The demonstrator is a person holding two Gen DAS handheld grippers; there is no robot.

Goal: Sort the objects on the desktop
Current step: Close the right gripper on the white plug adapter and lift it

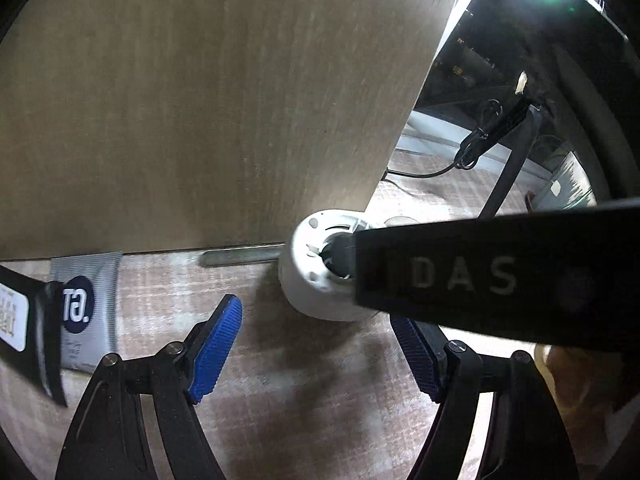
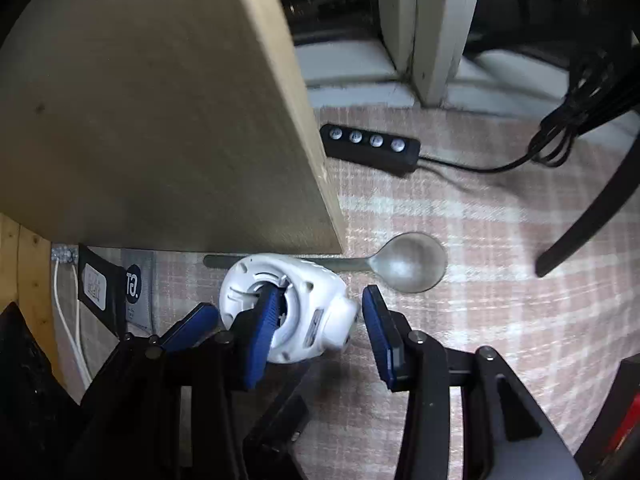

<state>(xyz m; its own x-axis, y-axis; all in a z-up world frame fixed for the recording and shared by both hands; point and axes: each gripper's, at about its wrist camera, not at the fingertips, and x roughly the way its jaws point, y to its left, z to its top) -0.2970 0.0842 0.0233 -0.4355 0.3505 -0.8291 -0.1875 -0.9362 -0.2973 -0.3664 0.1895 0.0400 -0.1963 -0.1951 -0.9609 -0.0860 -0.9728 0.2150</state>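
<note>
My right tongs (image 2: pixel 320 300) stand half apart around the white device (image 2: pixel 288 308). 1 pad (image 2: pixel 268 320) is down inside its round opening, and the other is just beside the outer shell with a thin gap, so they are released, not clenched on it. My left tongs (image 1: pixel 316 320) are wide apart and empty. The device lies just in front of them, between the 2 pads but touching neither.

The device rests on its side on the checked cloth of the desk (image 2: pixel 500 272), directly under my right tongs. It lies against the handle of a spoon (image 2: pixel 412 264), at the foot of a wooden board (image 2: pixel 160 120).

I judge it to be a light, hollow body of hard plastic, stiff and rather smooth. It could slip or roll from the pads. The best hold looks like the ring wall, 1 pad inside and 1 outside, pressed gently because thin plastic may crack.

Farther left of both tongs lies a grey sachet (image 1: pixel 86 312), half under a dark packet (image 1: pixel 16 320). Beyond the board is a black 4-button control (image 2: pixel 370 146) with its cable.

The board hides the desk behind it, and the device covers the middle of the spoon handle. I cannot tell what the device really is. The text on its label is too small to read.
</note>
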